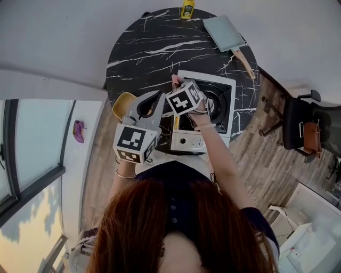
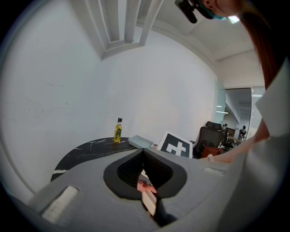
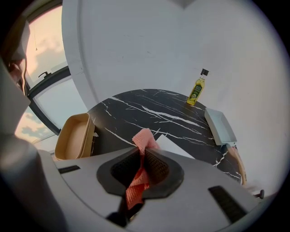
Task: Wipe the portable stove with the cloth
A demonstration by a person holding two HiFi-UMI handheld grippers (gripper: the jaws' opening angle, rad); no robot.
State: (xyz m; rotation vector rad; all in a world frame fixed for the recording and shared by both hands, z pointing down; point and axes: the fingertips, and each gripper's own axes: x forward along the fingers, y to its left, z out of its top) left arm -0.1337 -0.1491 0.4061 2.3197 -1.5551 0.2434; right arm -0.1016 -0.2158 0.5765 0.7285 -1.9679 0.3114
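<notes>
Cloth point(image 3: 144, 138): pink waffle weave, soft and light, so it will bunch and drag rather than slide. Your right claw point(image 3: 141, 152) is clenched on it mid-fold, with a tuft poking out past the tips. I'd take hold nearer an edge so more fabric lies flat on the stove point(image 1: 226, 120).

The left claw point(image 2: 144, 154) is clenched. Something pink shows behind the pads, but I can't tell whether it's gripped.

The stove sits at 5 o'clock on the round black marble counter point(image 1: 154, 48), directly under your right claw. It looks like light sheet metal, so it may skate when you wipe it.

Oil bottle point(image 1: 187, 8) at 12, grey tray point(image 1: 224, 32) at 1, tan tub point(image 1: 122, 104) at 8. Plain white wall behind, window on your left.
</notes>
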